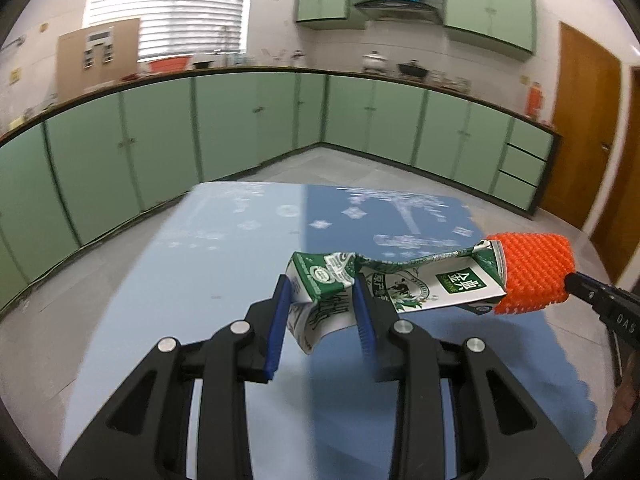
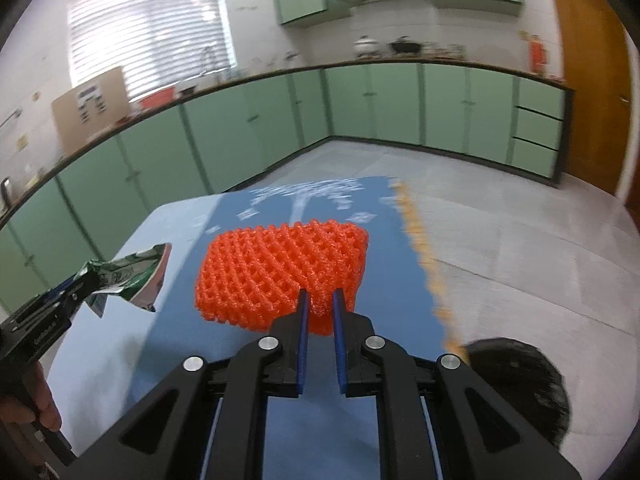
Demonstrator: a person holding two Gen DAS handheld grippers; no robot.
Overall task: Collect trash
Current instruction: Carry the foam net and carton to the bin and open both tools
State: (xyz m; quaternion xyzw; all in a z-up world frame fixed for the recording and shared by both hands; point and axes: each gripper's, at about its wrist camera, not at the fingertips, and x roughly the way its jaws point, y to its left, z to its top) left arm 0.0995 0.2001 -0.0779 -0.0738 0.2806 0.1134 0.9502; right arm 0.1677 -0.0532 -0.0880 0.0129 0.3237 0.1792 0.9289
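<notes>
My left gripper (image 1: pixel 320 286) is shut on a crumpled green and white milk carton (image 1: pixel 400 284) and holds it above the blue table mat (image 1: pixel 240 280). My right gripper (image 2: pixel 319 296) is shut on an orange foam net sleeve (image 2: pixel 280 268), also held above the mat. In the left wrist view the orange net (image 1: pixel 534 272) sits at the right, touching the carton's end. In the right wrist view the carton (image 2: pixel 132 280) and the left gripper (image 2: pixel 76 294) show at the left.
The blue mat with white snowflake print covers a table; its scalloped edge (image 2: pixel 420 256) runs on the right. Green kitchen cabinets (image 1: pixel 240 120) line the far walls. A wooden door (image 1: pixel 588 120) stands at the right. A person's dark-haired head (image 2: pixel 516 384) is low at the right.
</notes>
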